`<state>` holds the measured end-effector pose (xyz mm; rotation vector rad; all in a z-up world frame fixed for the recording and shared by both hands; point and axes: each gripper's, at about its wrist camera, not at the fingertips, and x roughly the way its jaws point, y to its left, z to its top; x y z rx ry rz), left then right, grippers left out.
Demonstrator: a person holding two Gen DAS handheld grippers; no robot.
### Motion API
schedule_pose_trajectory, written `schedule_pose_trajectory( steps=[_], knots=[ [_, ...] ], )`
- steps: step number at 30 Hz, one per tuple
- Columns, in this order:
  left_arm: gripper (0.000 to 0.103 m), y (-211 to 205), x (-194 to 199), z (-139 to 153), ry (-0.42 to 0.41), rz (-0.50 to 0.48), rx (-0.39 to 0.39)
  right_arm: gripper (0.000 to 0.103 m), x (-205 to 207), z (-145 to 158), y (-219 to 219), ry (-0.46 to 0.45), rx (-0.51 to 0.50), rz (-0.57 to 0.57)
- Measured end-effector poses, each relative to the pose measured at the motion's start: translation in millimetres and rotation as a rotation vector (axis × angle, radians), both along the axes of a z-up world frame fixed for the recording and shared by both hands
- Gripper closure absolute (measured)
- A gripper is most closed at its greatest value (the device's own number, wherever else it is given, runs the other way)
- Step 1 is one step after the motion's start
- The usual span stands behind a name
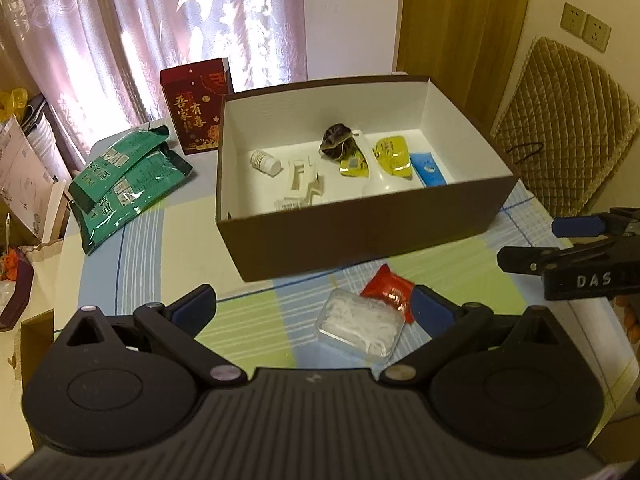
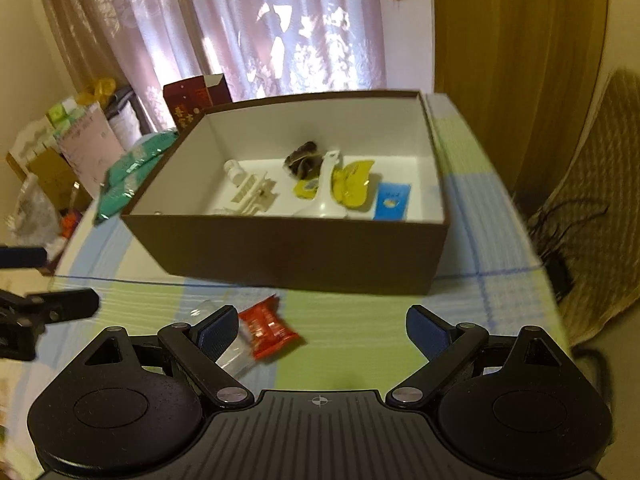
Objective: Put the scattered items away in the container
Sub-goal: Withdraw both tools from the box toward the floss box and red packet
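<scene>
Both grippers gape empty — left gripper (image 1: 312,304) over the clear floss-pick case (image 1: 358,330), right gripper (image 2: 320,330) beside the red candy wrapper (image 2: 268,328), just before the brown box (image 1: 360,236). Overlapping items — one pinch could drag both.

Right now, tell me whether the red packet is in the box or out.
Out. The red packet lies on the tablecloth in front of the brown box, touching the clear plastic case.

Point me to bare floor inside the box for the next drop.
Inside the brown cardboard box, the floor is bare along the far wall and in the far right corner behind the blue sachet. Crowded: the near strip, from the white pill bottle across to the yellow packets.
</scene>
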<state>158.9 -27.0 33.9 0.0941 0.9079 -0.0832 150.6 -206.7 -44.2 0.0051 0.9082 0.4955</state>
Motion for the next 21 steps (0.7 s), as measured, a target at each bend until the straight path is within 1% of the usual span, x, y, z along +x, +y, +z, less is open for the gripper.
schedule_pose_trajectory(
  steps=[3,6,10,14,17,19,21],
  knots=[
    [0.001,2,-5,-7,0.014,0.005,0.003,0.007,-3,-5,-4,0.019,0.017,-0.015],
    [0.001,5,-10,-18,0.046,0.014,-0.025,0.007,-7,-14,-4,0.046,-0.007,-0.013],
    [0.001,6,-15,-43,0.097,0.023,-0.018,0.007,-17,-38,-3,0.085,-0.088,0.016],
    [0.001,4,-20,-77,0.172,0.02,-0.017,0.007,-29,-71,-6,0.136,-0.162,0.03],
    [0.001,1,-24,-101,0.226,0.017,-0.016,0.007,-37,-91,-12,0.153,-0.209,0.031],
    [0.001,0,-28,-110,0.229,0.003,-0.014,0.007,-40,-99,-17,0.152,-0.23,0.033],
    [0.001,-3,-33,-116,0.198,-0.022,0.004,0.007,-41,-103,-23,0.149,-0.236,0.025]
  ],
)
